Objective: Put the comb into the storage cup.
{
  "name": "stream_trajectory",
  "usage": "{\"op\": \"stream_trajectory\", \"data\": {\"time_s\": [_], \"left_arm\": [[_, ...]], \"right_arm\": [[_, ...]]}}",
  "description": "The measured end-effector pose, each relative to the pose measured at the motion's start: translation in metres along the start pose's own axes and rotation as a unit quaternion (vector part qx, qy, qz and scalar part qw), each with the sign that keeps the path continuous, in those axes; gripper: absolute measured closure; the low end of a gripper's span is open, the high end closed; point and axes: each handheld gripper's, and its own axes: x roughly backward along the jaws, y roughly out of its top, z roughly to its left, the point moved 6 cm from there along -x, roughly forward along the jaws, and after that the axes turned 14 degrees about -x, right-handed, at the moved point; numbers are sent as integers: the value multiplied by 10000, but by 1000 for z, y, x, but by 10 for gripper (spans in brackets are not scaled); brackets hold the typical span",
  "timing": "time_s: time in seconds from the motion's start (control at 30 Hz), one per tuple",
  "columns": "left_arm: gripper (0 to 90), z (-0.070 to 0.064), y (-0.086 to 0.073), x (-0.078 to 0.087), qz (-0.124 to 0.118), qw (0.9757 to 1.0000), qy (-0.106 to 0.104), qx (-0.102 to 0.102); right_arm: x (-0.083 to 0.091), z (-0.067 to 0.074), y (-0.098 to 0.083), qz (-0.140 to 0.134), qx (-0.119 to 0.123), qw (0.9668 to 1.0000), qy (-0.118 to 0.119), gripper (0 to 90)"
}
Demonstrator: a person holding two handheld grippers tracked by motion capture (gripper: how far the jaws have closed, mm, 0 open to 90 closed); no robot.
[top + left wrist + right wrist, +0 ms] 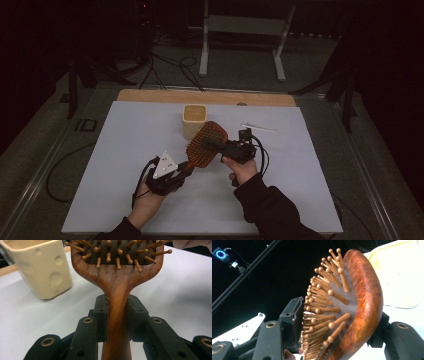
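- Hairbrush [206, 145] at frame centre of the high view, held above the white counter [125, 150], head toward upper right, bristles up.
- Left tool [117, 315]: jaws closed tight on the brush handle; in the left gripper view the handle runs up between them, head at top of frame.
- Right tool [337, 325]: jaws clamped across the brush head, one on the bristles, one on the wooden back.
- Cream cup [194, 120] just above the brush head, standing on the counter.
- Thin white stick [258, 128] right of the cup.
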Motion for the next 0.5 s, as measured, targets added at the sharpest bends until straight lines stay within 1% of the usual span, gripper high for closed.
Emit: {"op": "stream_trajectory", "data": {"time_s": [0.07,0.13,0.2,0.3,0.33,0.4,0.47,0.5], "left_arm": [[730,0,-1,0,8,10000,2,-30],[730,0,-1,-1,5,10000,4,-31],[729,-1,-2,-2,32,10000,1,-42],[728,-1,-2,-3,8,9999,36,-96],[725,-1,-2,-4,14,9999,55,-124],[722,-2,-2,-4,48,9998,68,-182],[713,-3,-2,-4,19,9997,76,-240],[701,-3,-1,-5,-2,9997,24,-255]], "right_arm": [[0,0,0,35,43,10000,-26,421],[0,0,0,26,79,10000,-44,451],[0,0,0,12,15,10000,-26,485],[1,5,-1,19,191,9998,-43,508],[1,6,-1,17,297,9995,-46,512],[1,9,-1,8,347,9994,-65,518],[0,10,-1,61,397,9992,-61,523],[0,10,0,61,394,9992,-59,526]]}}
